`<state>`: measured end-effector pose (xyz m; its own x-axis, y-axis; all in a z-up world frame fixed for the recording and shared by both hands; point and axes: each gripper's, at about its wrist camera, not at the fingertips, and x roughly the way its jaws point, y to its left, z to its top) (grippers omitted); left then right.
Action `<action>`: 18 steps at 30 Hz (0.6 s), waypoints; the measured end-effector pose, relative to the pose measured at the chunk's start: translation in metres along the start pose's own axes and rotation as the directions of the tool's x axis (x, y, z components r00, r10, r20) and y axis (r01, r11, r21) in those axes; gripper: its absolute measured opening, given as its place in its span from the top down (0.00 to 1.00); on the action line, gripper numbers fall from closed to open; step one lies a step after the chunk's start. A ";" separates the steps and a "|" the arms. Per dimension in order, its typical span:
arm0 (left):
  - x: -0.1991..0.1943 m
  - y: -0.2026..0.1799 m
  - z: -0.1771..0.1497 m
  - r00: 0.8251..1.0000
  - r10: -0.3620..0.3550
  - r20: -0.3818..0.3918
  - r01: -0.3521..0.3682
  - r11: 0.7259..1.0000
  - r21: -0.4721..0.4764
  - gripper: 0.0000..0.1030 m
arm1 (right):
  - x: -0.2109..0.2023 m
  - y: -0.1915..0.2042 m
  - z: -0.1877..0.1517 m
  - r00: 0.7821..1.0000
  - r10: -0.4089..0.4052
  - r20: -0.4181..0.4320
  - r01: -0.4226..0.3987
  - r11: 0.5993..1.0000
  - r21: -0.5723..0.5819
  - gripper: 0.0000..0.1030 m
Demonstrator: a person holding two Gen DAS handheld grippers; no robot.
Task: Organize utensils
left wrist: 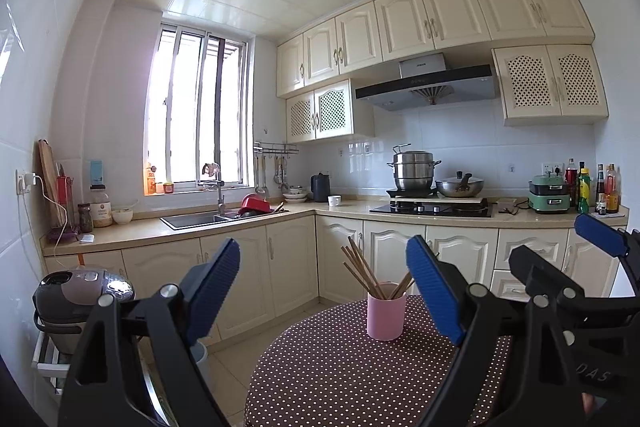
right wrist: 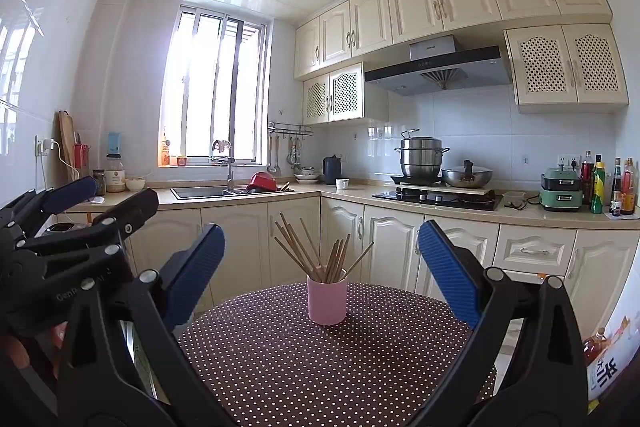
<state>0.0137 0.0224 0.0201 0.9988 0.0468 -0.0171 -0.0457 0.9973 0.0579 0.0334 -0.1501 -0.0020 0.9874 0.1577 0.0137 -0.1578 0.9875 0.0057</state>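
While both jaws stood wide apart and empty, the left gripper [left wrist: 322,287] and right gripper [right wrist: 320,271] hung over the dotted table [right wrist: 300,359]; farther on, upright, stood the pink cup [right wrist: 327,301] of chopsticks [right wrist: 304,251].

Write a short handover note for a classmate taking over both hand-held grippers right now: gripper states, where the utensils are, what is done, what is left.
Left hand-held gripper: open, empty, held level short of the cup.
Right hand-held gripper: open, empty, alongside the left.
Chopsticks: standing splayed in the pink cup on the dotted table.
Done: nothing visibly handled yet.
Left: probably gather and tidy the chopsticks; no other utensils show on the table.
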 end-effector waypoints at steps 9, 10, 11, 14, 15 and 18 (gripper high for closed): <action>0.003 -0.001 -0.001 1.000 -0.001 -0.006 0.001 1.000 0.002 0.19 | 0.001 0.001 -0.002 1.000 0.000 -0.007 0.000 1.000 0.006 0.07; 0.002 -0.001 -0.001 1.000 -0.001 -0.006 0.001 1.000 0.003 0.19 | 0.001 0.001 -0.002 1.000 0.000 -0.008 0.000 1.000 0.006 0.07; 0.003 -0.001 -0.001 1.000 -0.002 -0.006 0.002 1.000 0.003 0.19 | 0.001 0.001 -0.002 1.000 0.000 -0.008 0.000 1.000 0.007 0.07; 0.002 -0.001 -0.002 1.000 -0.001 -0.007 0.001 1.000 0.003 0.19 | 0.002 0.001 -0.002 1.000 0.000 -0.009 0.000 1.000 0.007 0.07; 0.003 -0.001 -0.002 1.000 -0.002 -0.008 0.002 1.000 0.003 0.19 | 0.002 0.001 -0.002 1.000 0.000 -0.010 0.000 1.000 0.008 0.07; 0.003 -0.001 -0.001 1.000 -0.002 -0.009 0.002 1.000 0.004 0.19 | 0.003 0.000 -0.002 1.000 0.001 -0.011 -0.001 1.000 0.011 0.07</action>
<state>0.0168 0.0219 0.0185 0.9986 0.0451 -0.0260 -0.0434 0.9971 0.0620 0.0361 -0.1496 -0.0036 0.9873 0.1587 0.0027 -0.1587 0.9872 0.0164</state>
